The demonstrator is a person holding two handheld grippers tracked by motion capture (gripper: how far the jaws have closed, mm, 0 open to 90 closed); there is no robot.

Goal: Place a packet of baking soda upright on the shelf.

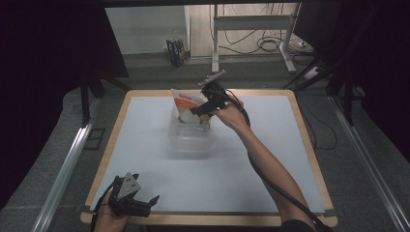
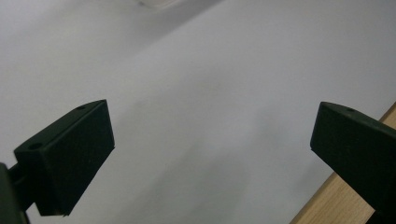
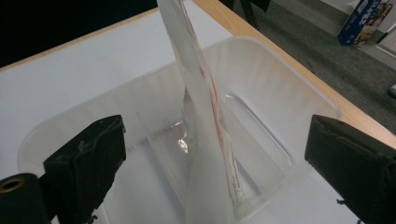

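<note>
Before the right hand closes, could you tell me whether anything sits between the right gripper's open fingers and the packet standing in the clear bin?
Nothing visible does. The right gripper straddles the packet, which stands edge-on in the clear bin.

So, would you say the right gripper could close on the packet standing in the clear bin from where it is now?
Probably yes. The right gripper is open over the clear bin, and the packet stands edge-on between its jaws with nothing in between.
</note>
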